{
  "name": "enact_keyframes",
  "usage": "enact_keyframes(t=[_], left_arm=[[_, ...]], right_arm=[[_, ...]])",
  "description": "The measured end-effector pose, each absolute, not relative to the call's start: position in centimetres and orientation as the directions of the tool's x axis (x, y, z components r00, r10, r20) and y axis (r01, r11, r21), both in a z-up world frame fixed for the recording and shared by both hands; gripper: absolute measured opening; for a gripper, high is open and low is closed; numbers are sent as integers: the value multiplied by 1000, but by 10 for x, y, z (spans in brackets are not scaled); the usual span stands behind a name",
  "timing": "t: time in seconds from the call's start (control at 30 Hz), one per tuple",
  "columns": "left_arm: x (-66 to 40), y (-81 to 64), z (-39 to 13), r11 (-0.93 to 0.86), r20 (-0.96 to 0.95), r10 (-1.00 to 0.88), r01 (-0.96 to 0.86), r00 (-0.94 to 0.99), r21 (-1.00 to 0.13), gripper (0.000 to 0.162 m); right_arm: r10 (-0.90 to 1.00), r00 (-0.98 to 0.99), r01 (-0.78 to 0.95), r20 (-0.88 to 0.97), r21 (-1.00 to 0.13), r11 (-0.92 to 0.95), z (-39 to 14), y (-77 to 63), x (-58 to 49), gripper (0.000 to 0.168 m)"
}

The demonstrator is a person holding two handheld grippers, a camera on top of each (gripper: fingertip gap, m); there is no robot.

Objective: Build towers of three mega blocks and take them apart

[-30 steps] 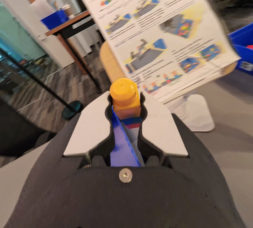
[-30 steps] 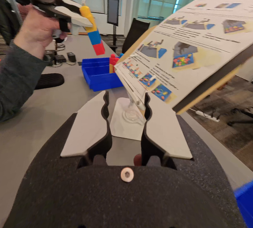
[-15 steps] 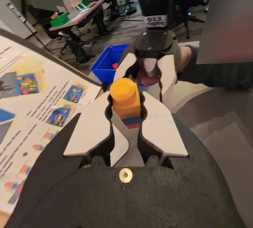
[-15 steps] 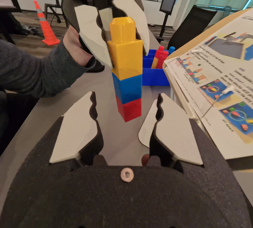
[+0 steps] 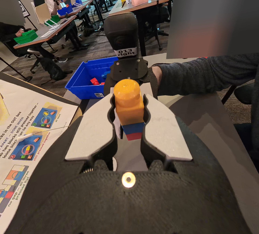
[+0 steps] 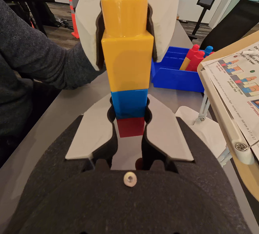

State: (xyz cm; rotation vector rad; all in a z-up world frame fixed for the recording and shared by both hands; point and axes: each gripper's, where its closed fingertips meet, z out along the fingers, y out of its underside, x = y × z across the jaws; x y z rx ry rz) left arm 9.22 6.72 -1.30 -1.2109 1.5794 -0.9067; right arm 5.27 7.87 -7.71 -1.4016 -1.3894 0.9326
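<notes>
left gripper [image 5: 129,109] clamps yellow block [image 5: 129,108] | red block [image 5: 133,136] mostly hidden | right gripper [image 6: 129,115] grip unclear

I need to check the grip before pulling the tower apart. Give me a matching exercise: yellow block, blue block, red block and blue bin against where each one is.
Things:
1. yellow block
2. blue block
3. red block
4. blue bin

Places:
A. on the table, loose blocks inside
B. bottom of the tower
C. top of the tower, clamped by the left hand-held gripper
D. middle of the tower, flanked by the fingertips of the right hand-held gripper

Pairs: 1-C, 2-D, 3-B, 4-A
</notes>
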Motion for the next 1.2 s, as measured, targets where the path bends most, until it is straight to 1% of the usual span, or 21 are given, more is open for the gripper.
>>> enact_keyframes(t=[0.2,0.23,0.33,0.43,0.57,0.63,0.83,0.97,1.1,1.2], left_arm=[[92,73,-4,206,-194,-978,-225,-74,-952,37],[92,75,-4,200,-190,-979,-221,-68,-955,38],[92,81,-11,177,-165,-984,-244,-68,-953,48],[99,85,-21,159,-146,-987,-265,-67,-951,52],[108,84,-35,143,-122,-989,-290,-90,-946,48],[112,81,-36,131,-106,-989,-277,-106,-952,41],[114,87,-35,104,-85,-993,-260,-84,-960,41],[111,92,-33,97,-82,-994,-258,-65,-961,41],[108,96,-39,112,-99,-993,-298,-56,-948,41],[108,93,-37,106,-88,-993,-284,-76,-953,41]], right_arm=[[990,117,239,73,-970,44,-69,84,51,38],[989,132,222,67,-974,37,-67,87,51,38],[985,163,163,48,-986,21,-58,92,56,38],[985,162,186,55,-982,25,-61,93,56,38],[984,168,185,64,-982,32,-61,92,52,38],[983,172,187,65,-982,33,-62,93,53,38],[979,196,183,56,-983,19,-62,98,56,38],[973,218,254,75,-967,18,-68,103,66,51],[963,256,263,88,-965,18,-60,108,85,52],[954,275,270,117,-962,40,-54,108,94,53]])
